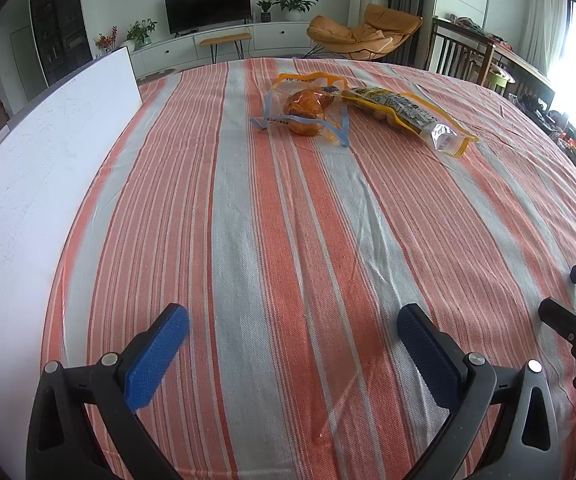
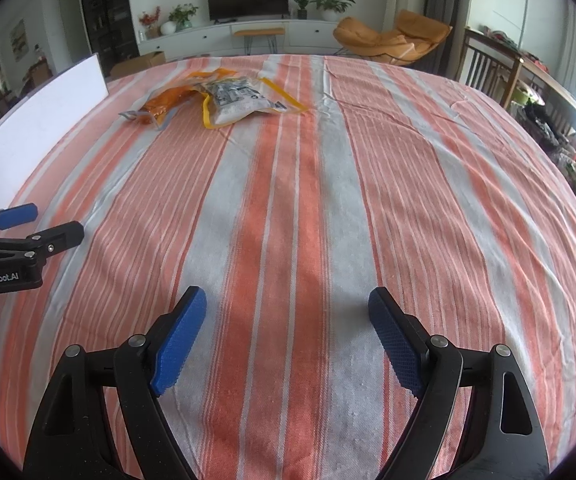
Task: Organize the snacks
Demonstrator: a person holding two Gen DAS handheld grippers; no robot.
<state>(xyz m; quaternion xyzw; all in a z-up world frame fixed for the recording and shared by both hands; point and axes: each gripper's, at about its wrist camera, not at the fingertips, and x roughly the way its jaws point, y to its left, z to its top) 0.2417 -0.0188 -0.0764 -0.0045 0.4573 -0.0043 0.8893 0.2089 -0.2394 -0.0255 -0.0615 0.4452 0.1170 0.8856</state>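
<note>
Tablecloth [image 1: 288, 240] — landmark, covering the table. On it, toward the far edge: bun packet [image 1: 304, 110], with the longer snack packet [image 1: 408, 114] touching it on the right. Upright board [image 1: 48, 152] along the cloth's left edge. Behind the cloth — television [image 1: 208, 4], armchair [image 1: 364, 32].
</note>
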